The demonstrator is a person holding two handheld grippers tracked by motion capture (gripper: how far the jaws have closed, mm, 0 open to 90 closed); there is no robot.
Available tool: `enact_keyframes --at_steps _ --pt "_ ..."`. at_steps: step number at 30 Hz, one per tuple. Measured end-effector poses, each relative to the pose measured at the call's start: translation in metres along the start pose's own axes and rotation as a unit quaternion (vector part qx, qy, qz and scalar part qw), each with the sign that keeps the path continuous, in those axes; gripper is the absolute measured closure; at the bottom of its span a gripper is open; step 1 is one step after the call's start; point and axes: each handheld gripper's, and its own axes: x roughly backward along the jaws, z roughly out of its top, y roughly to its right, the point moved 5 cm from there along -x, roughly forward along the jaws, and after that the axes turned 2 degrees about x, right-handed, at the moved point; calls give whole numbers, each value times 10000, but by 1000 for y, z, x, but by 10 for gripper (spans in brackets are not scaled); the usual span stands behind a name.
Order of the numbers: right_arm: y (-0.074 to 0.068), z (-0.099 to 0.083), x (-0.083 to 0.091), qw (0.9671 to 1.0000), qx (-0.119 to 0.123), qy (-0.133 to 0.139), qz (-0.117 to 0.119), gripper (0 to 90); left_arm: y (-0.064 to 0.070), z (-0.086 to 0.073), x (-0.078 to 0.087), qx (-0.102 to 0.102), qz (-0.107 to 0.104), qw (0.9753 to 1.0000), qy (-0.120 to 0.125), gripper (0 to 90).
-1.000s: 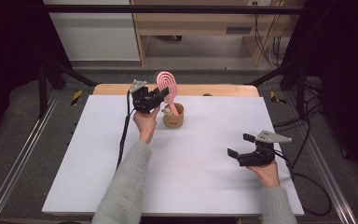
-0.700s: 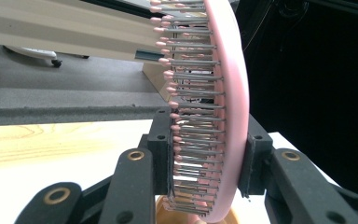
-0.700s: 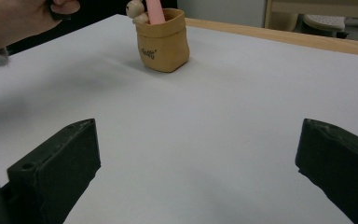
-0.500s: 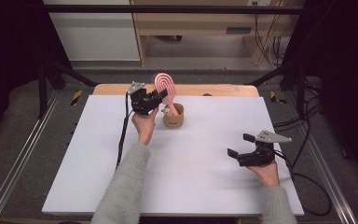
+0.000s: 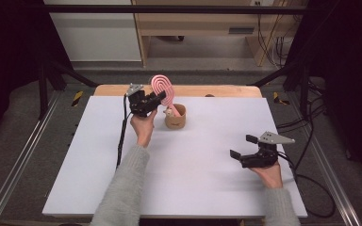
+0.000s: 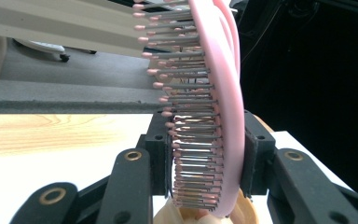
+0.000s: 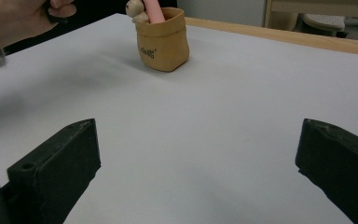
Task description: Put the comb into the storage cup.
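A pink hairbrush (image 5: 162,88) stands tilted with its handle down in a small tan pot (image 5: 175,117) near the back of the white table (image 5: 207,141). My left gripper (image 5: 158,97) is shut on the brush's head; in the left gripper view the bristled head (image 6: 205,116) sits clamped between both jaws above the pot (image 6: 205,215). My right gripper (image 5: 242,146) rests open at the table's front right with nothing between its jaws. In the right gripper view (image 7: 198,154) the tan pot (image 7: 163,39) stands far ahead with the pink handle (image 7: 151,9) in it.
A wooden strip (image 5: 217,90) runs along the table's back edge. Metal rails (image 5: 14,174) flank the table. Cables (image 5: 306,174) trail at the right. A cream figure (image 7: 134,8) sits at the pot's rim.
The left gripper and the brush head have shifted slightly left and the brush stands a little more upright. The right gripper has not moved.
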Motion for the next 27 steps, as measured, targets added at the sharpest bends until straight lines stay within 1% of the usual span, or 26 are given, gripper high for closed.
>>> enact_keyframes --at_steps 2,6,16,19,22,27 --pt "0 0 0 10000 -3 1 7 3 -1 0 1 -15 60 10000 -4 614" --pt "0 0 0 10000 1 11 2 3 -5 -1 2 -14 104 9999 -13 607" --pt "0 0 0 10000 1 7 -4 3 -9 -2 4 -1 136 9999 -57 599" --pt "0 0 0 10000 0 9 -1 3 -10 -2 5 -53 177 9998 -92 593" --pt "0 0 0 10000 -5 24 -2 2 -10 -2 6 -156 241 9995 -137 583" --pt "0 0 0 10000 -4 23 -4 2 -12 -1 9 -160 257 9994 -185 559"
